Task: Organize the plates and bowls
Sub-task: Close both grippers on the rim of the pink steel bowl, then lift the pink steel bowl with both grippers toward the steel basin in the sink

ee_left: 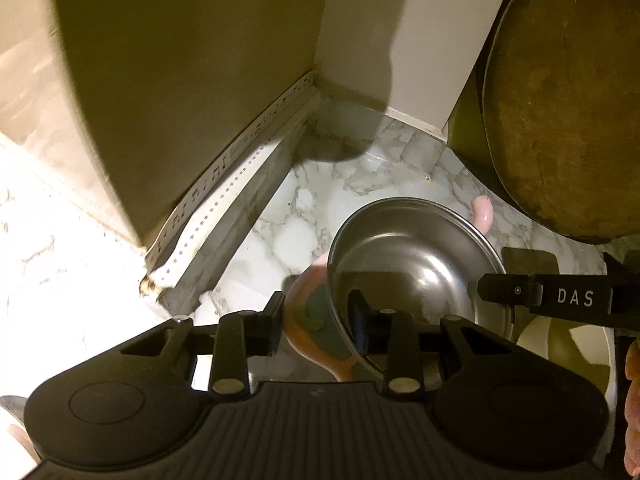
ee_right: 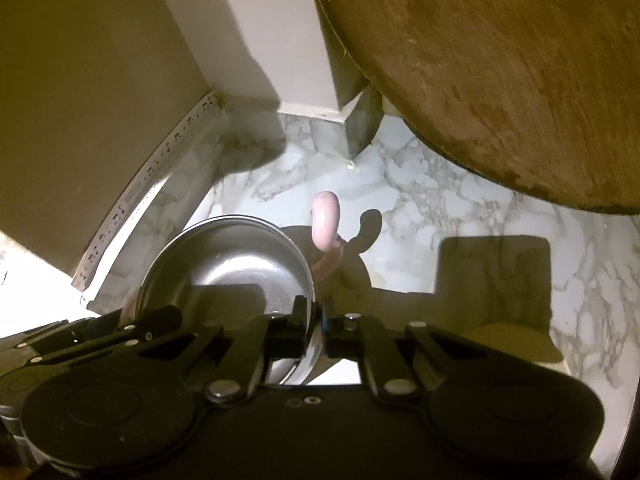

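Observation:
A steel bowl [ee_left: 416, 264] sits nested in an orange patterned bowl [ee_left: 308, 320] over the marble counter. My left gripper [ee_left: 320, 320] is shut across the rims of both bowls, one finger outside the orange bowl, the other inside the steel one. My right gripper [ee_right: 318, 328] is shut on the steel bowl's [ee_right: 232, 264] right rim; it also shows in the left wrist view [ee_left: 520, 296]. A pink ring-shaped handle [ee_right: 326, 216] pokes out behind the bowls; what it belongs to is hidden.
A large round wooden board [ee_right: 500, 72] leans at the right. A brown panel [ee_left: 180, 80] with a perforated metal strip [ee_left: 232, 164] bounds the left. A white pillar [ee_right: 280, 40] stands in the back corner. Marble counter [ee_right: 440, 208] lies between.

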Action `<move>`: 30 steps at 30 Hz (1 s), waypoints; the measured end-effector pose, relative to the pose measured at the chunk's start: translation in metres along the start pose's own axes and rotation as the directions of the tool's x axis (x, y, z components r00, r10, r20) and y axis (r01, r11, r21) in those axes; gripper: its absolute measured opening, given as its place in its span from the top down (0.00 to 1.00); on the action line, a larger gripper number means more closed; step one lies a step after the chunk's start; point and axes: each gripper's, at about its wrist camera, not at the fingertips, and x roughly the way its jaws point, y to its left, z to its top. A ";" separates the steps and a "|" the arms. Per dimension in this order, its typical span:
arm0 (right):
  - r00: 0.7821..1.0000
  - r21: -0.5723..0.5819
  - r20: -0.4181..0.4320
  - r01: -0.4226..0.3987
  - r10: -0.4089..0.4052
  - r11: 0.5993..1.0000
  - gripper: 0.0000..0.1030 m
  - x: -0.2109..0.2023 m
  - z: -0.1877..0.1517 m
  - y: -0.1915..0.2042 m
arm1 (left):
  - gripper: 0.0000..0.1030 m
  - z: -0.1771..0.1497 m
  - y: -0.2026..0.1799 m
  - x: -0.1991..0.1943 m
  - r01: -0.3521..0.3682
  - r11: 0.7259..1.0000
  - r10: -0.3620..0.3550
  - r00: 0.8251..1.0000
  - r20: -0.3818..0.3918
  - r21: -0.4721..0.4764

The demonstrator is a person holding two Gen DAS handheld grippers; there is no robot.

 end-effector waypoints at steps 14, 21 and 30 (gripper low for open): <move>0.999 -0.070 0.032 0.001 0.002 0.998 0.93 -0.041 -0.032 0.036 | 0.69 -0.023 0.017 -0.053 0.011 1.000 -0.011 1.000 0.027 -0.008; 0.998 -0.093 0.044 -0.033 0.037 0.995 0.93 -0.068 -0.046 0.064 | 0.69 -0.032 0.033 -0.091 -0.001 1.000 0.001 0.999 0.052 -0.006; 0.992 -0.155 0.089 -0.070 0.084 0.985 0.93 -0.101 -0.061 0.108 | 0.69 -0.046 0.061 -0.143 -0.034 0.999 0.037 0.994 0.098 -0.032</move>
